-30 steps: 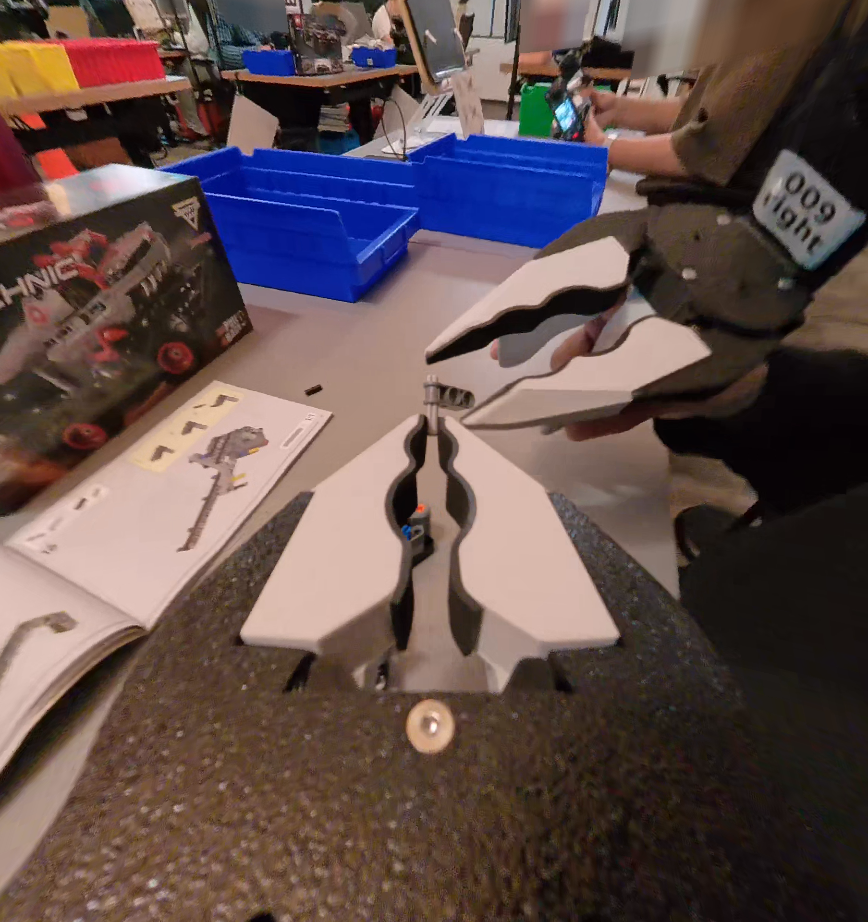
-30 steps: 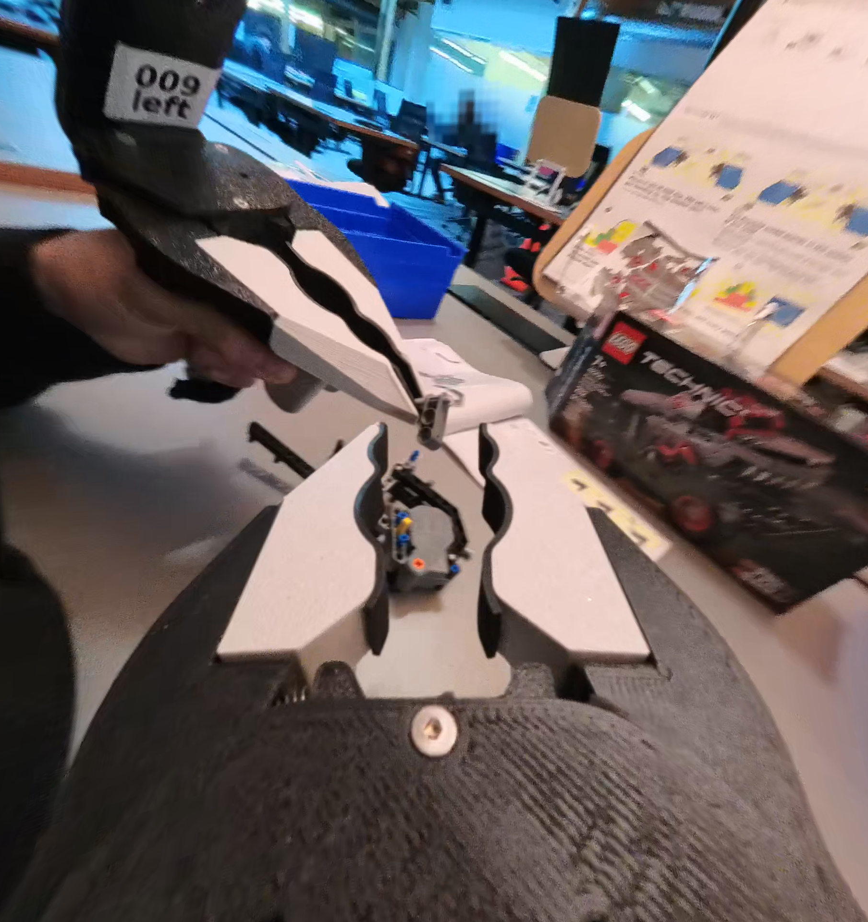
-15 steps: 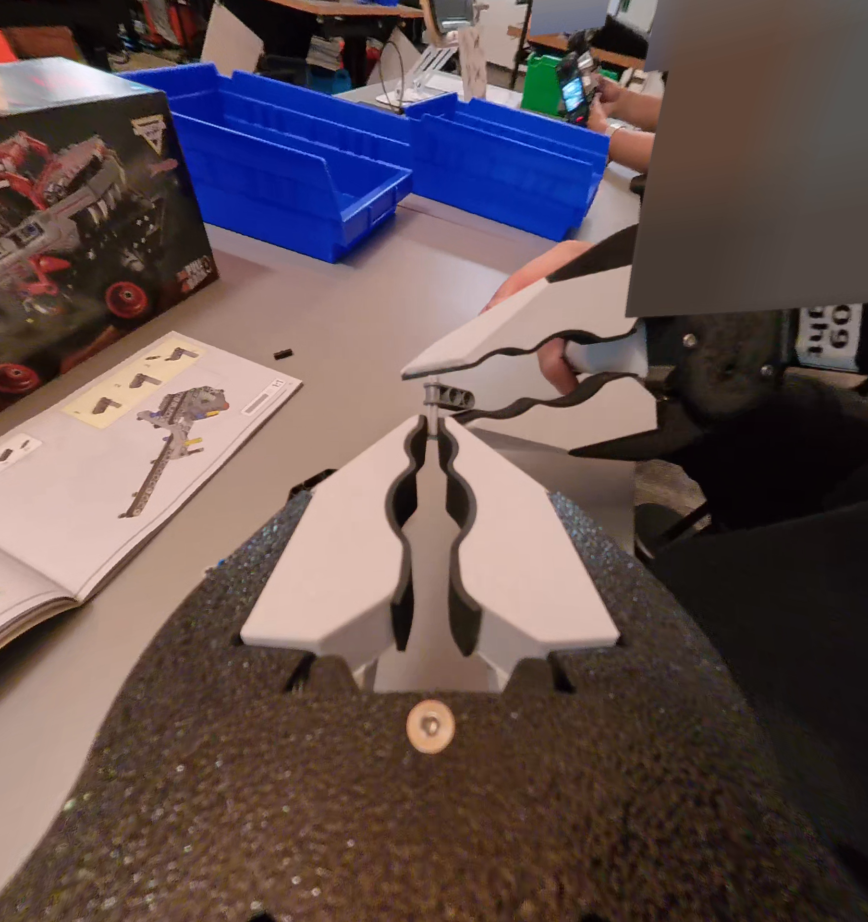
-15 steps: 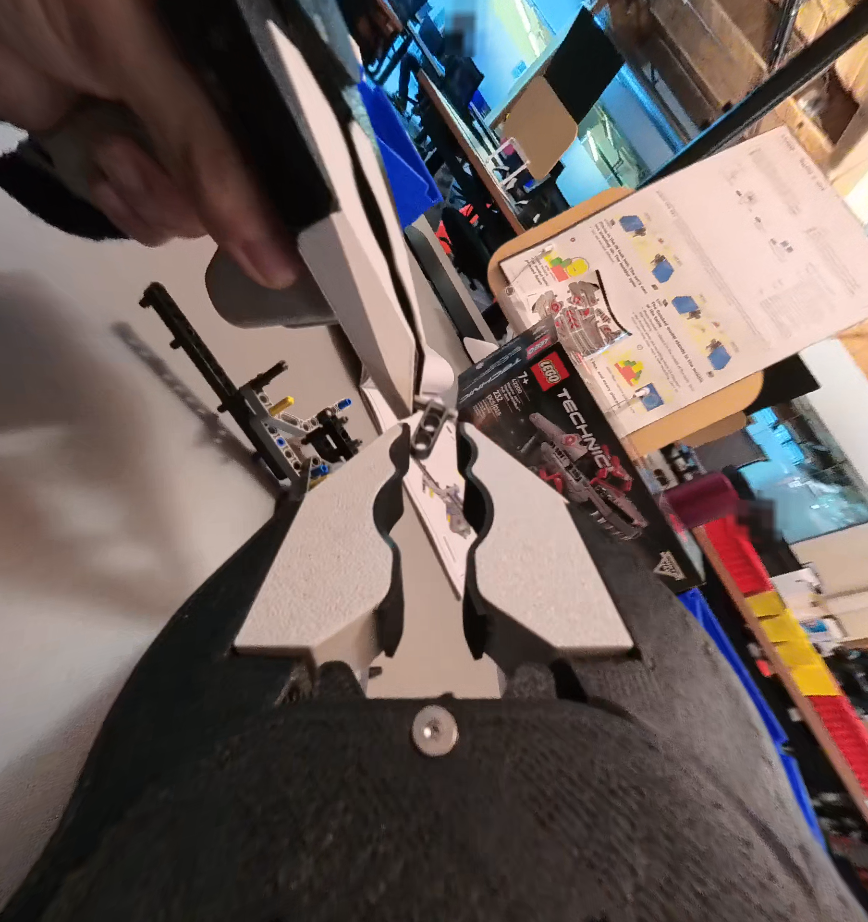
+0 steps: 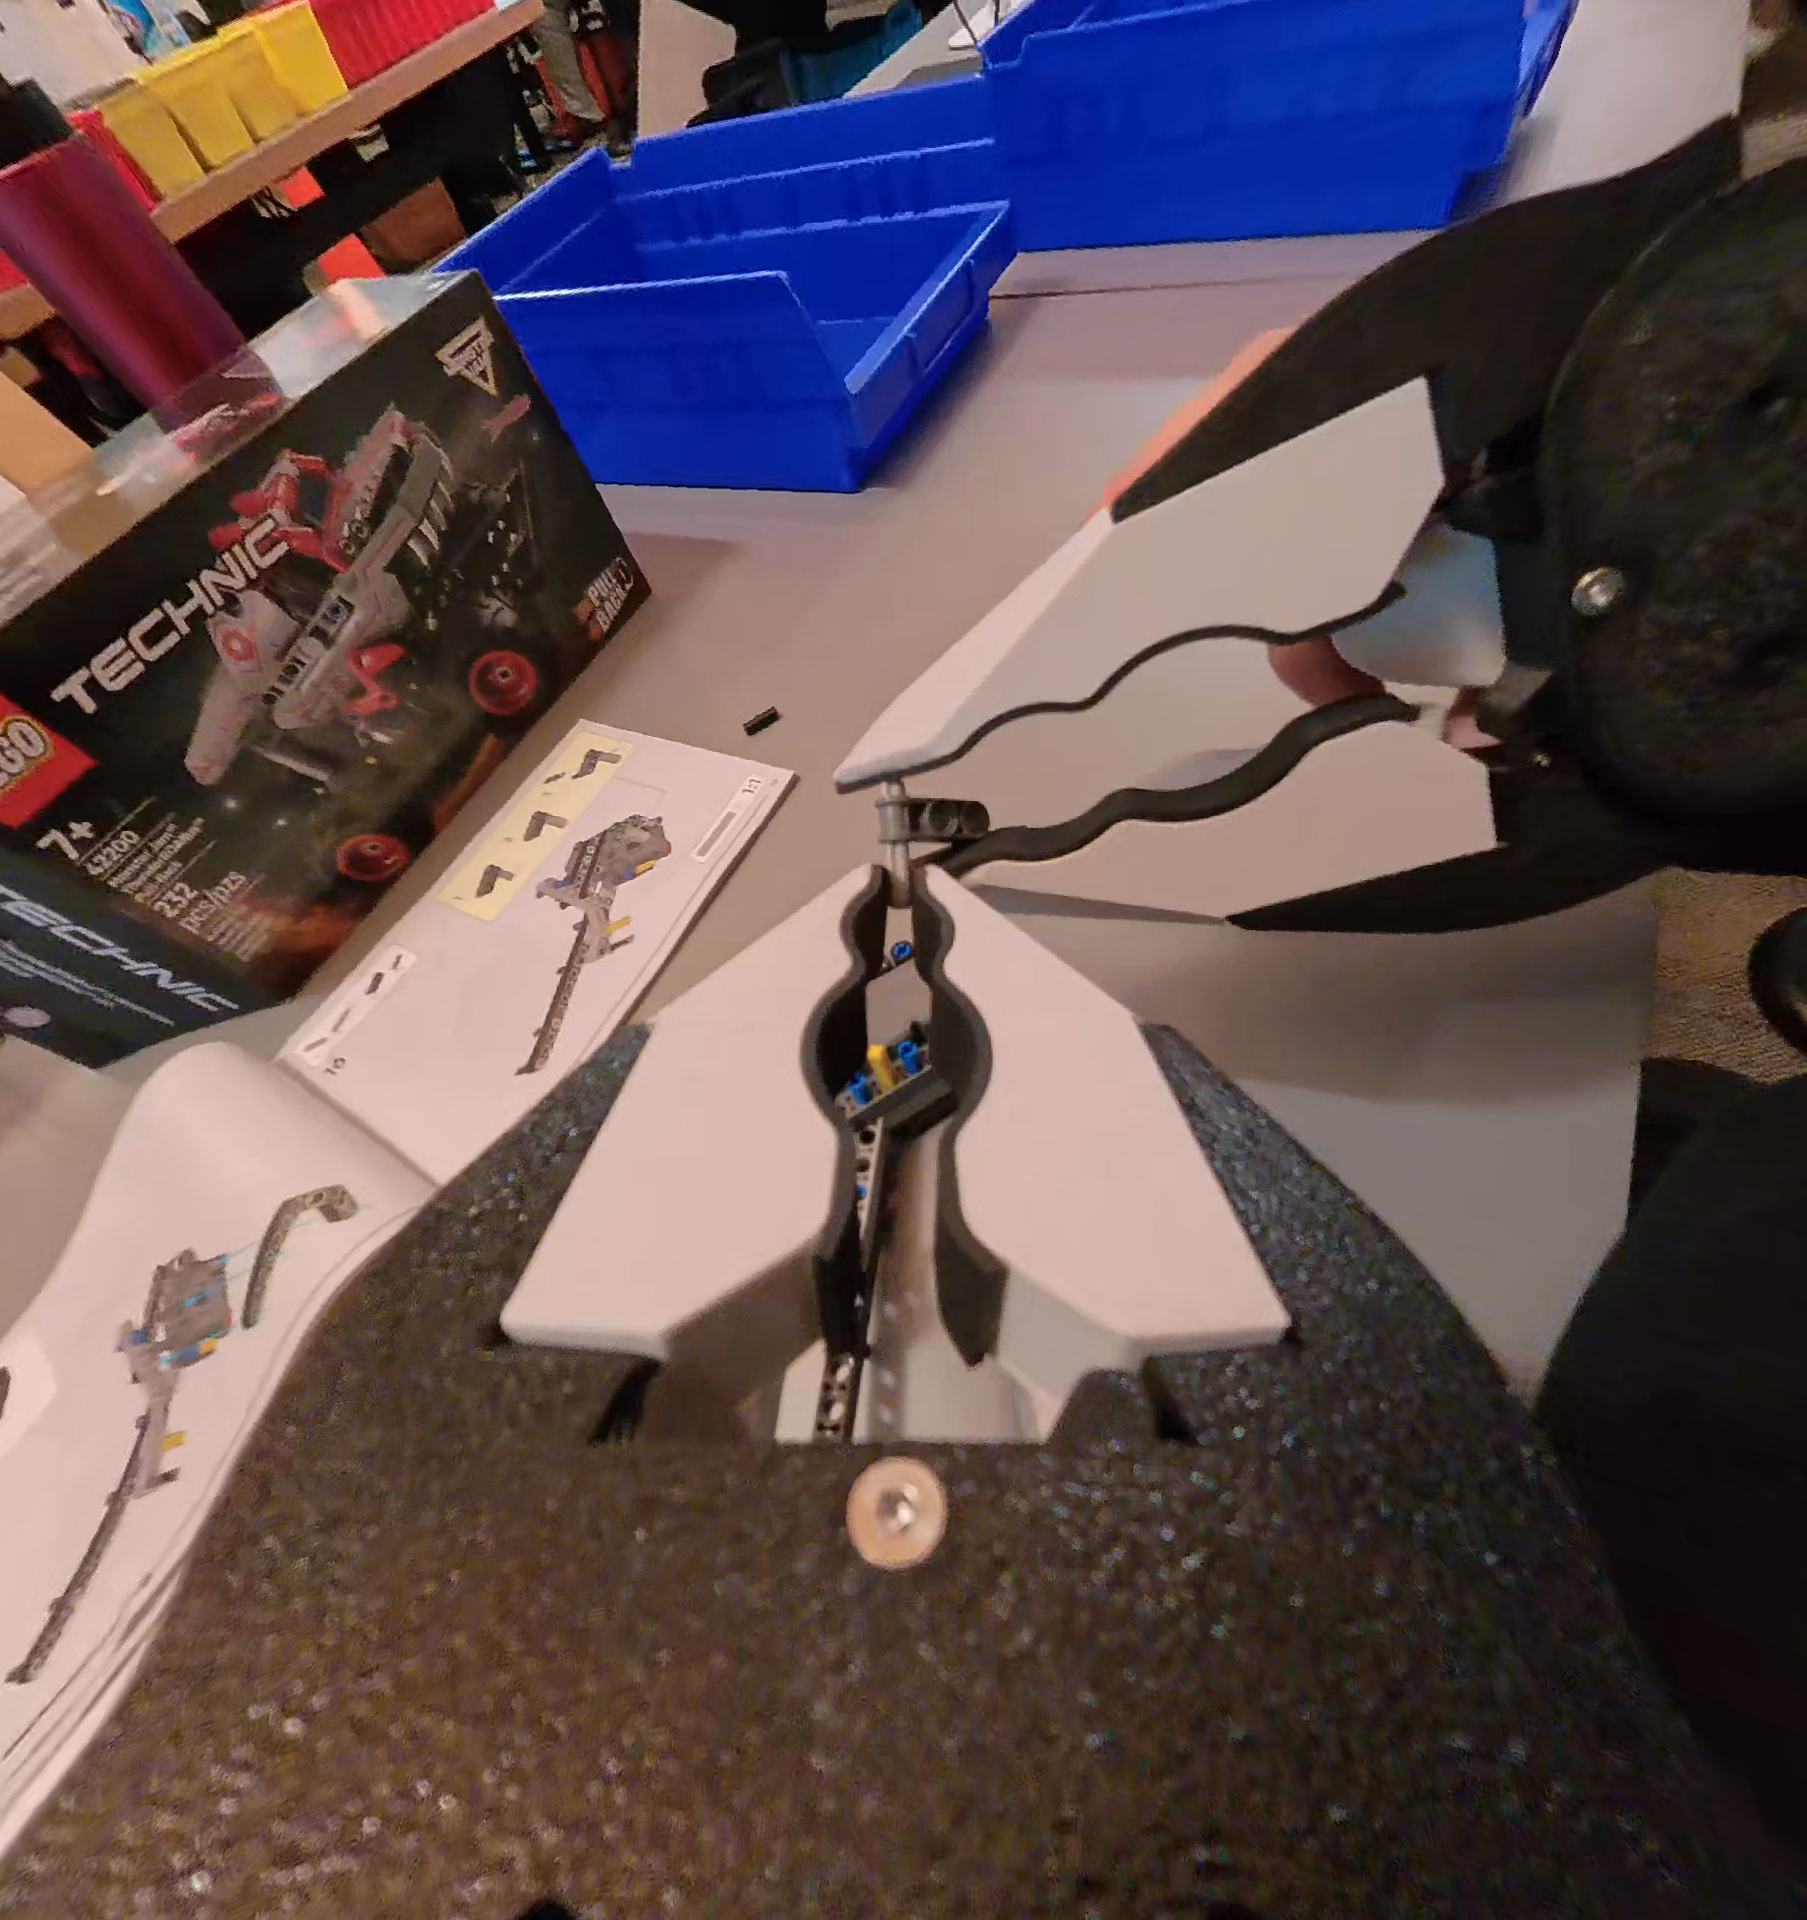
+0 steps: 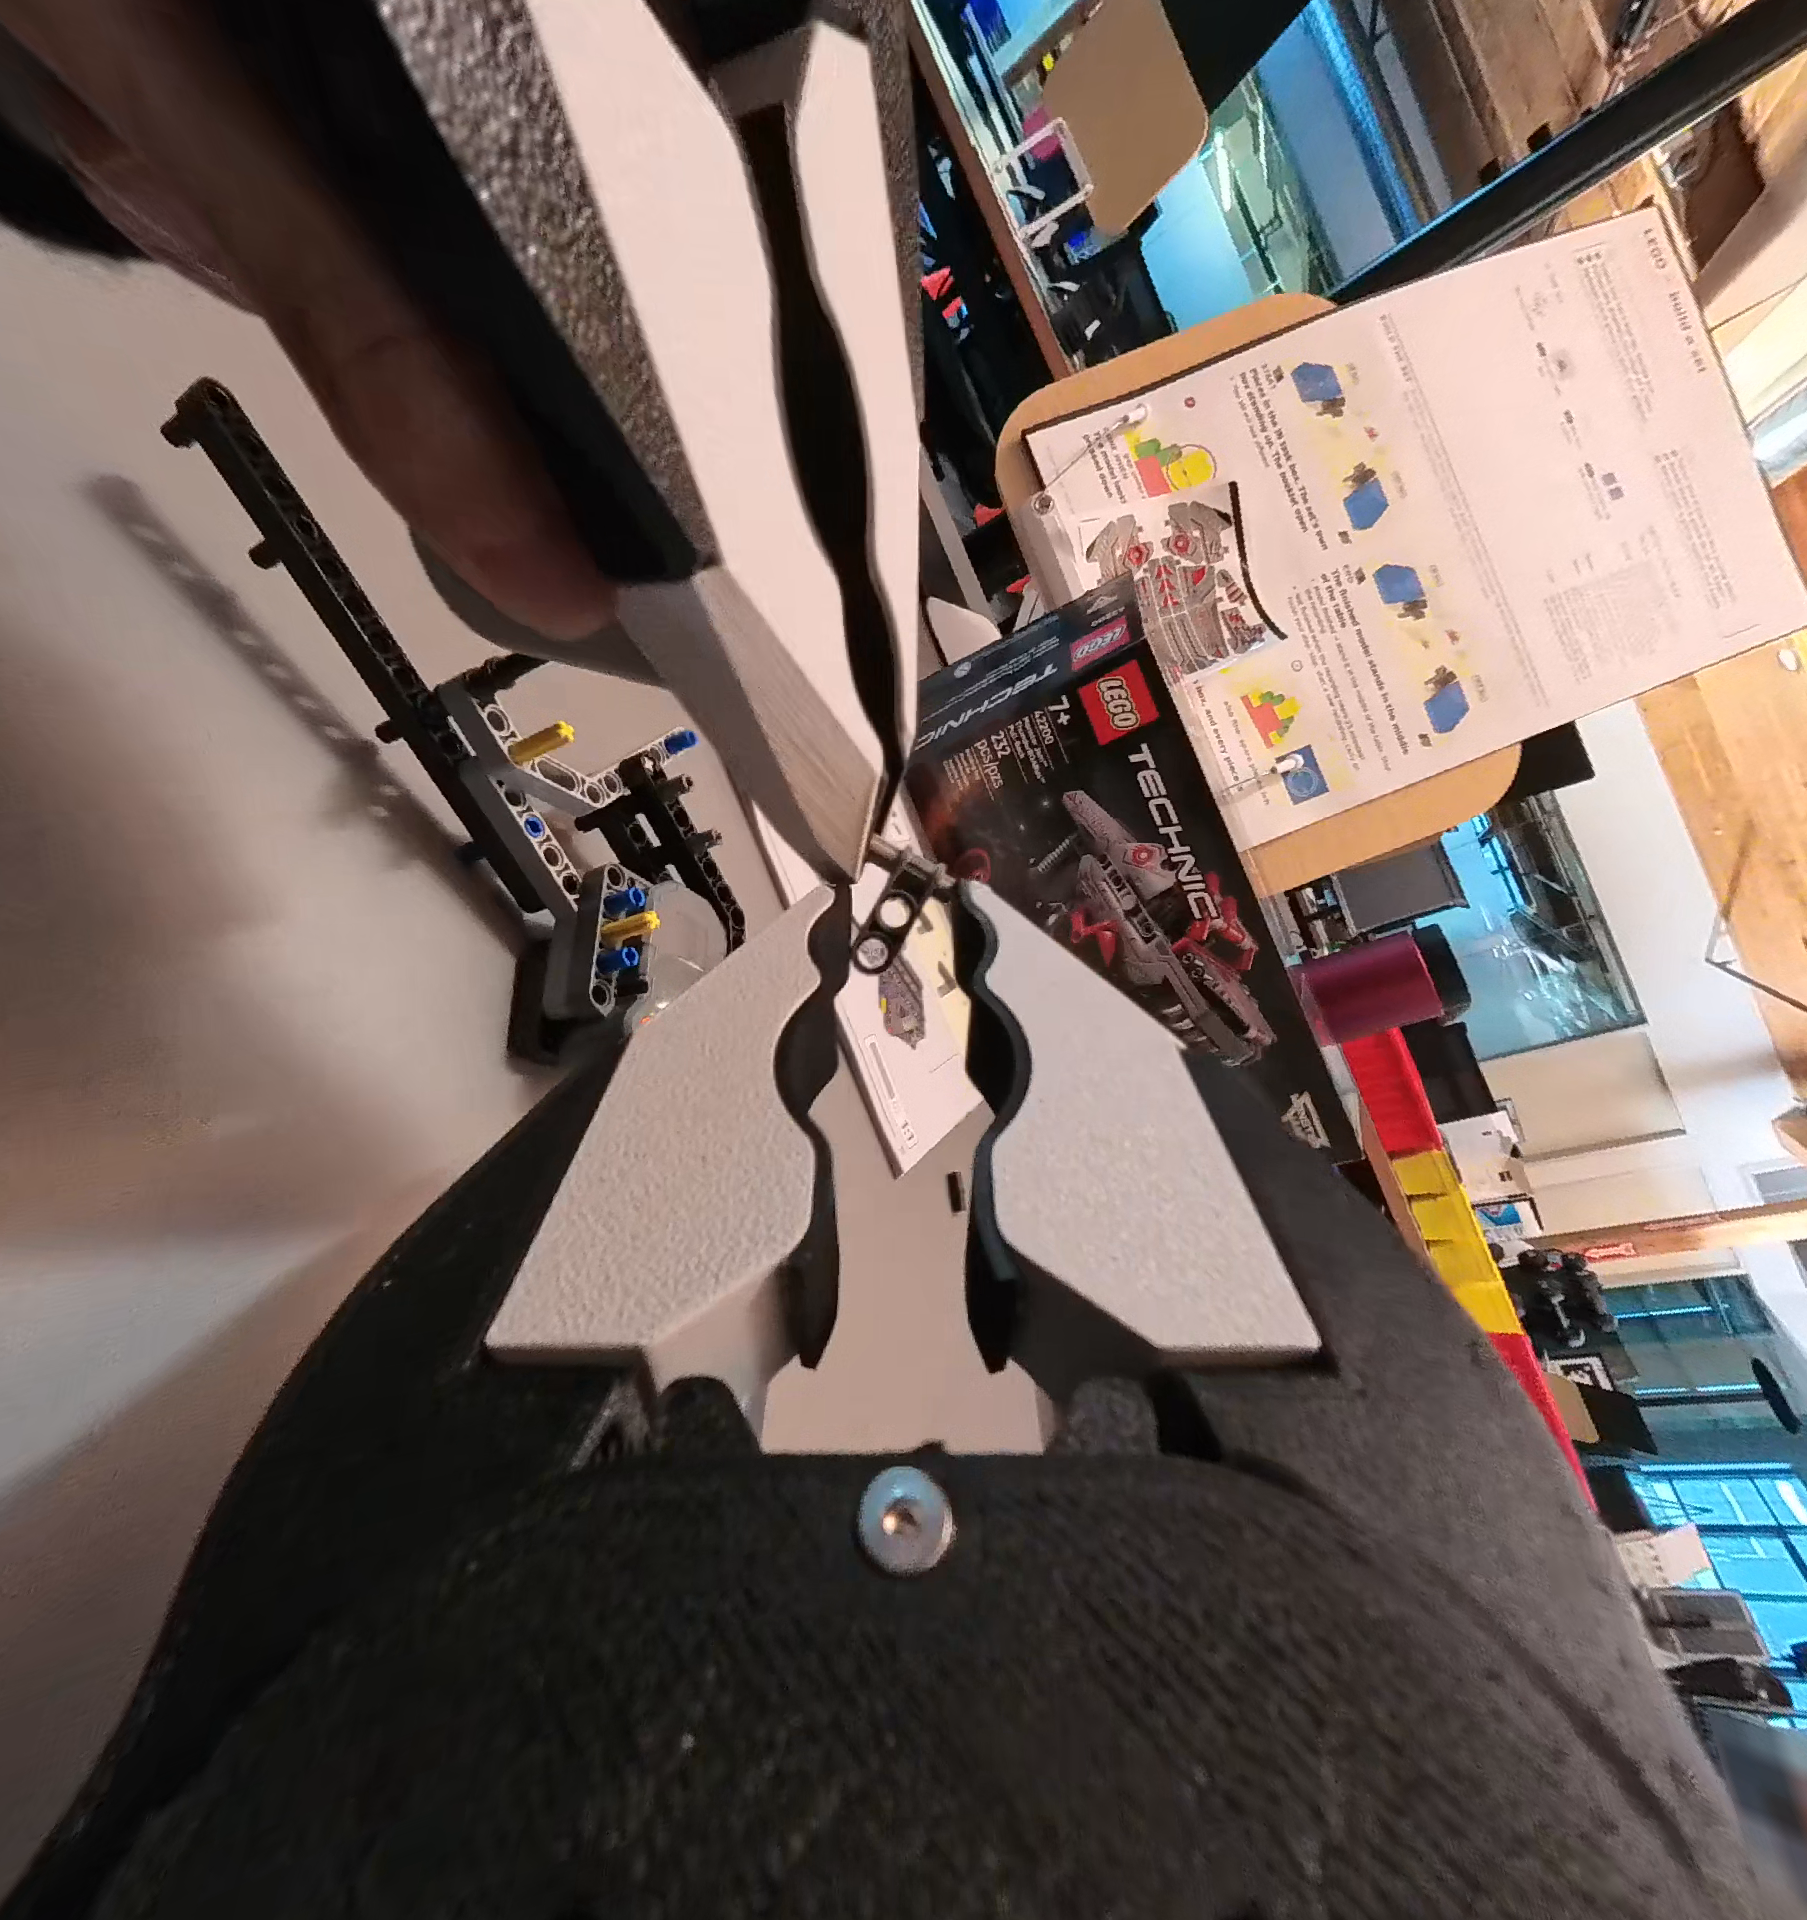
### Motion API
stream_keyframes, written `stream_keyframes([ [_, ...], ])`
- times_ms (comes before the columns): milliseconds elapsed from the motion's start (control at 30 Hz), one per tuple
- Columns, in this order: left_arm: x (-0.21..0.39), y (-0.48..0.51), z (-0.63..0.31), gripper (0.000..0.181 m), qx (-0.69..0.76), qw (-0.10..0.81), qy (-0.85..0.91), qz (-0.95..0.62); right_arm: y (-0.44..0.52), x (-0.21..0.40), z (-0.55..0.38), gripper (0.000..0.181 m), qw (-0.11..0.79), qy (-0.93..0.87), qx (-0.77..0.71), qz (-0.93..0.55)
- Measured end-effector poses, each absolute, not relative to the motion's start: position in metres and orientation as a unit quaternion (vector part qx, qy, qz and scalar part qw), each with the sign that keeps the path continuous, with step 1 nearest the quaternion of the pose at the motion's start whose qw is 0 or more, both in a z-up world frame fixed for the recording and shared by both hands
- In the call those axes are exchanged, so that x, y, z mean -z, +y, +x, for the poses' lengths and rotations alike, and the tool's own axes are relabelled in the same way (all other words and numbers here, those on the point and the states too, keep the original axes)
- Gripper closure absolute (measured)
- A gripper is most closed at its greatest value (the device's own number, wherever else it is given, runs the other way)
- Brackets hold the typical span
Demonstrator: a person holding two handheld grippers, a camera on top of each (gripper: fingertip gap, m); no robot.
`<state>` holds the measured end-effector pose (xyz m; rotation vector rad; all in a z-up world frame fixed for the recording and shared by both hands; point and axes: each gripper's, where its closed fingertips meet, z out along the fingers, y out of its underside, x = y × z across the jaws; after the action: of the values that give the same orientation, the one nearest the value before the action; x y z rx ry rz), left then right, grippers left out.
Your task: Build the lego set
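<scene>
My left gripper (image 5: 899, 883) is shut on the grey pin (image 5: 894, 831) of a small piece with a black two-hole connector (image 5: 943, 819). My right gripper (image 5: 904, 816) comes in from the right, and its jaws pinch that connector from above and below. In the right wrist view the connector (image 6: 886, 925) sits between my right gripper's (image 6: 901, 902) tips, with the left gripper (image 6: 873, 831) reaching down from above. The partial build (image 6: 566, 821), a long black beam with grey, blue and yellow parts, lies on the table. It shows through the left fingers' gap (image 5: 883, 1081).
The lego box (image 5: 255, 665) (image 6: 1107, 831) stands at left, with the open instruction booklet (image 5: 566, 883) (image 6: 899, 1060) in front of it. A loose black pin (image 5: 762, 719) lies beyond the booklet. Blue bins (image 5: 774, 312) stand behind, with a maroon tumbler (image 5: 99, 270) far left. The tips of both grippers are at nearly the same place.
My right gripper has narrowed from open and closed around the black connector, rolling as it did. My left gripper has kept its hold on the pin, and both have moved above the build.
</scene>
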<state>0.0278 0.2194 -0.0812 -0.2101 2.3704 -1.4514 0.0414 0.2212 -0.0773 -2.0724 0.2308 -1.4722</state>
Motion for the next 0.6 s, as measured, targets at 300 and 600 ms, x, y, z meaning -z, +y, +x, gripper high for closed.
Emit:
stream_keyframes([
  [300,0.0859,0.2173,0.0267,0.178,0.521,0.16,0.836,-0.067,0.2183,0.0807,0.0436,0.176,0.313,0.119,0.531,-0.778],
  [600,0.0835,0.2163,0.0285,0.178,0.52,0.175,0.835,-0.047,0.2169,0.0806,0.0449,0.176,0.347,0.147,0.517,-0.769],
])
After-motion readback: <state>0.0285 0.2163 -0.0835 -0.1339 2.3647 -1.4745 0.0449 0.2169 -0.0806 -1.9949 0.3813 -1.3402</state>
